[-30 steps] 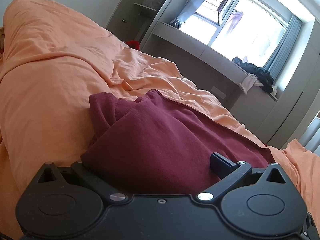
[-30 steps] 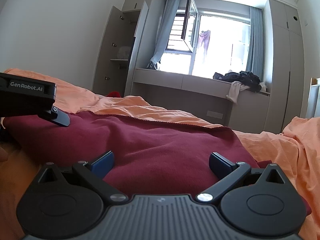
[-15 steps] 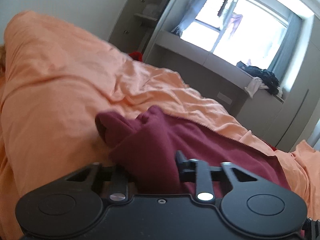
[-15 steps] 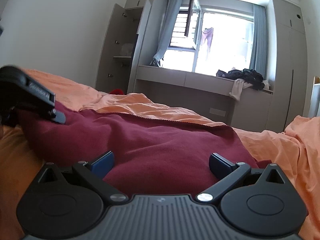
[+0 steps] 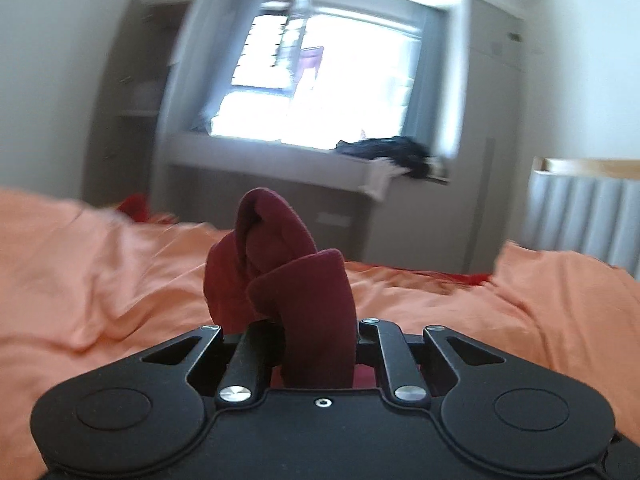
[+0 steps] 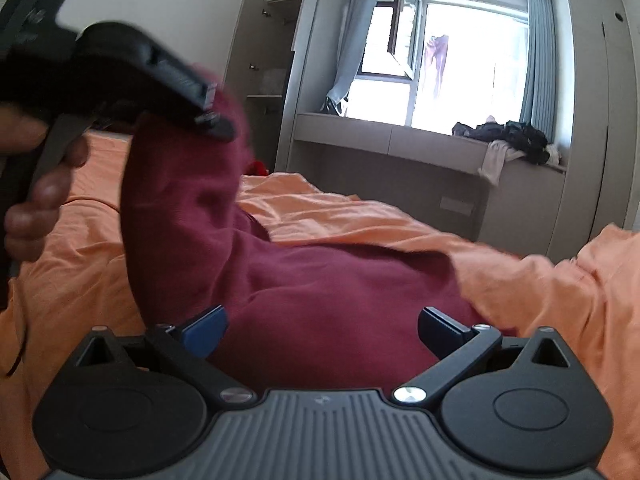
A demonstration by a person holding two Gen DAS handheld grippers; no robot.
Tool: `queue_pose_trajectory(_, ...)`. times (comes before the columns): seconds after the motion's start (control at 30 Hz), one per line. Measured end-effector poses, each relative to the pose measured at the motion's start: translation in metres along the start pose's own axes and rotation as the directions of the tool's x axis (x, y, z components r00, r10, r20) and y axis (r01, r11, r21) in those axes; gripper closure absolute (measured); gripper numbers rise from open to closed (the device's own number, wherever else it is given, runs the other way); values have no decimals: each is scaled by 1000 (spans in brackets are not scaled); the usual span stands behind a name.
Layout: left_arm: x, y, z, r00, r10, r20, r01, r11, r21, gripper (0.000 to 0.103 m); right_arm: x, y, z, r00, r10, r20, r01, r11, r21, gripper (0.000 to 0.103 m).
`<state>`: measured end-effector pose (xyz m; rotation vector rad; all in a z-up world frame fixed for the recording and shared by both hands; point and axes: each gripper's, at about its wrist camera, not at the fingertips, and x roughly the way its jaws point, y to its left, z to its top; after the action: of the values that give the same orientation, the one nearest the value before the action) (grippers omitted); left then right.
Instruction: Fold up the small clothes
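Ahead, I see the window bench (image 6: 400, 136) on the far side with dark clothes (image 6: 508, 136) heaped at its right, and an open wardrobe (image 6: 264, 60) at the far left. My left gripper (image 5: 310, 336) has just been closing, and its jaws now pinch a bunched fold of the maroon garment (image 6: 320, 292), lifting it off the orange bedsheet (image 6: 328, 212); that raised fold blocks the left part of my right view. My right gripper (image 6: 320, 326) stands wide open, the garment lying between its blue pads (image 6: 204, 326), apparently ungripped.
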<state>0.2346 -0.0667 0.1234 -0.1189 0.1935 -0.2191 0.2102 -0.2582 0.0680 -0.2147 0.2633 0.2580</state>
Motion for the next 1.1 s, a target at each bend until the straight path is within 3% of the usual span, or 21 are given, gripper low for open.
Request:
queue_pose_trajectory(0.2,14,-57,-4,991,-124,-59,128,989,75,89,-10,-47,5,991,-124,-52,118,987,-106,0)
queue_pose_trajectory(0.37,19,-93,-36,969,-192,-156,217,962,163,89,-15,-107,-4,971,-203,-129,210,977,44,0)
queue_pose_trajectory(0.5,16,-117,-68,969,-161,-188,215,924,316,86,-21,-147,-16,966,-194,-172,229,948,220,0)
queue_pose_trajectory(0.67,12,-121,-89,961,-160,-227,235,905,356,69,-25,-189,-32,987,-83,-136,136,886,442,0)
queue_pose_trajectory(0.83,2,-121,-95,956,-175,-237,254,899,357,53,-7,-212,-38,997,66,-34,-30,777,629,0)
queue_pose_trajectory(0.9,-6,-121,-98,959,-174,-222,248,895,371,43,2,-213,-38,991,133,19,-110,723,682,0)
queue_pose_trajectory(0.97,-16,-123,-101,964,-174,-203,243,886,395,40,11,-211,-37,978,196,66,-184,680,709,0)
queue_pose_trajectory(1.1,-28,-131,-106,973,-158,-169,219,860,460,41,29,-198,-29,953,285,103,-269,641,719,0)
